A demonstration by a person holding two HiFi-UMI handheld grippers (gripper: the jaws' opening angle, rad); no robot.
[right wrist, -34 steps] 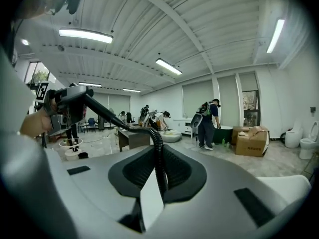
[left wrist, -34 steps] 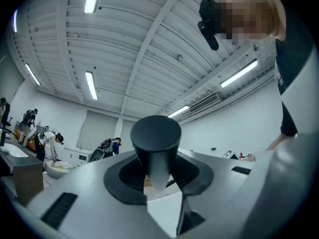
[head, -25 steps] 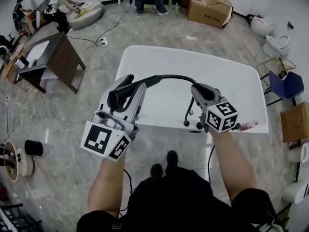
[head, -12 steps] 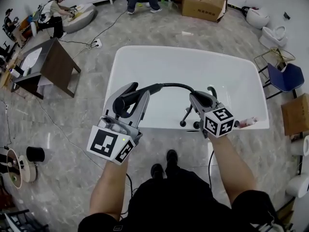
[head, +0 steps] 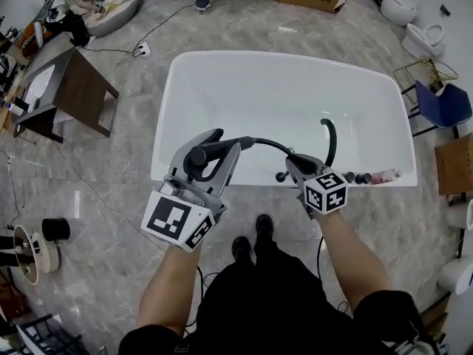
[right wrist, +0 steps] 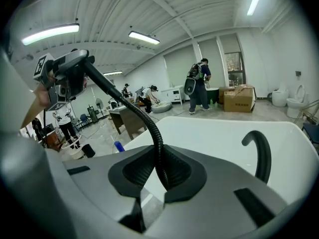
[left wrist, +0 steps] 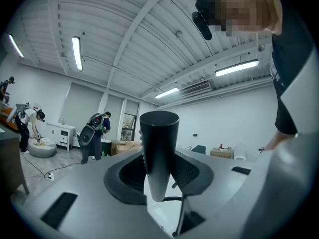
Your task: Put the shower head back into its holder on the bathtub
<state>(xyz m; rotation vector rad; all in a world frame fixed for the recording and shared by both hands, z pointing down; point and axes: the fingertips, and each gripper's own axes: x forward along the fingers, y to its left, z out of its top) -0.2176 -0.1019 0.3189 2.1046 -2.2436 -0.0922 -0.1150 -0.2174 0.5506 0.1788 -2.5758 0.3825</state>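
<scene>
The left hand-held gripper (head: 214,152) is clamping the shower head (head: 198,156), the right hand-held gripper (head: 293,163) pinching the hose (head: 267,145); both should be lowering together, hose slack.

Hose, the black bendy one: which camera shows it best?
The right gripper view: the ribbed hose runs big and close from the right tool, clamped on it. The head view shows a thin arc; the left gripper view mostly shows the shower head.

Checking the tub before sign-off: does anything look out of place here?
Yes. The shower head is off its holder, clamped in the left gripper by the near rim of the bathtub, while the right gripper pinches its black hose. Nothing looks spilled or broken.
</scene>
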